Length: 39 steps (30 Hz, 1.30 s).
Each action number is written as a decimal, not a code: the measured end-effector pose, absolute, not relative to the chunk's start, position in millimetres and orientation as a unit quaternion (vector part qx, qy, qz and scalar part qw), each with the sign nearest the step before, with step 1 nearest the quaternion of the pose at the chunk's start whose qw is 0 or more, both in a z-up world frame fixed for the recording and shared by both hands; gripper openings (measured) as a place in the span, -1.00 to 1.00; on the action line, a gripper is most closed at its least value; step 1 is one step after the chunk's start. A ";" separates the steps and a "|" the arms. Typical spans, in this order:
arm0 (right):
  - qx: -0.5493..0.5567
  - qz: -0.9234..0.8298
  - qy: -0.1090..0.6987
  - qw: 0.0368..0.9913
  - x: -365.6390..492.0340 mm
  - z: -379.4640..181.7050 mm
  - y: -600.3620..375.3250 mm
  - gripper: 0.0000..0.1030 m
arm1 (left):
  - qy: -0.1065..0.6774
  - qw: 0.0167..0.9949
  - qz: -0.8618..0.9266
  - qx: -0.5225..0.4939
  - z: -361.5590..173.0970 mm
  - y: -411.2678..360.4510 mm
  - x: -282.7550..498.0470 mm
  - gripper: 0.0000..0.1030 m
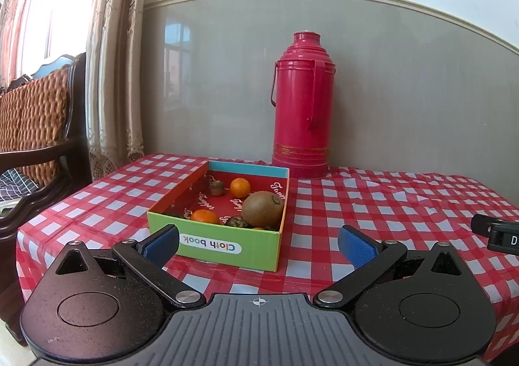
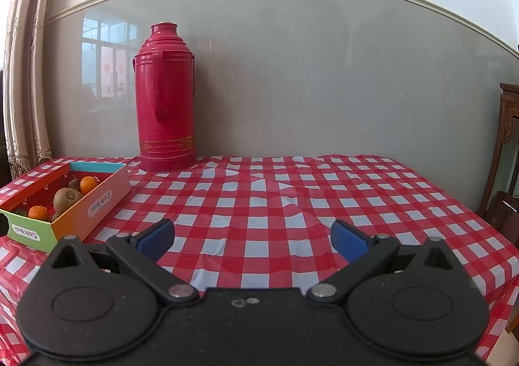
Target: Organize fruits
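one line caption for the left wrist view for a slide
Open left gripper facing a cloth book box holding a kiwi and tangerines, red thermos behind.

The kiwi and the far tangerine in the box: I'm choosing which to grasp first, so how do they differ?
The kiwi is brown, dull-skinned and egg-shaped; the far tangerine is bright orange and round. The kiwi is clearly the larger of the two. The kiwi lies against the right wall of the box, the tangerine nearer the back wall. Both rest loose on the box's red floor, untouched by either gripper.

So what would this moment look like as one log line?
left gripper: open, empty | right gripper: open, empty | kiwi, oranges: in box
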State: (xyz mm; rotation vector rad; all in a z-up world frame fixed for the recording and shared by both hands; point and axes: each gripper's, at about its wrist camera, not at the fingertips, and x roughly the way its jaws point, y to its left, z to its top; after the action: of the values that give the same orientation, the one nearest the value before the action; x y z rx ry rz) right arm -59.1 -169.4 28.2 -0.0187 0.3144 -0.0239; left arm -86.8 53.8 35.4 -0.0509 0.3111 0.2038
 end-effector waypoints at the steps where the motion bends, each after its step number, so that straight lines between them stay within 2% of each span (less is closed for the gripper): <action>1: -0.009 -0.012 0.157 0.988 -59.3 28.2 -169.3 0.89 | 0.155 0.982 0.101 -0.025 35.4 53.7 -86.7 1.00; 39: -0.008 -0.014 0.160 0.987 -60.1 27.5 -168.0 0.89 | 0.147 0.984 0.098 -0.029 35.6 52.4 -88.7 1.00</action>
State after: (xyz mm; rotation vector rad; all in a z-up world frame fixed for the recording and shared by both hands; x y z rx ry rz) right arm -60.1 -168.0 27.5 -0.0169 0.3205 -0.0290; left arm -88.7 52.4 35.6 -0.0577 0.2961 0.1964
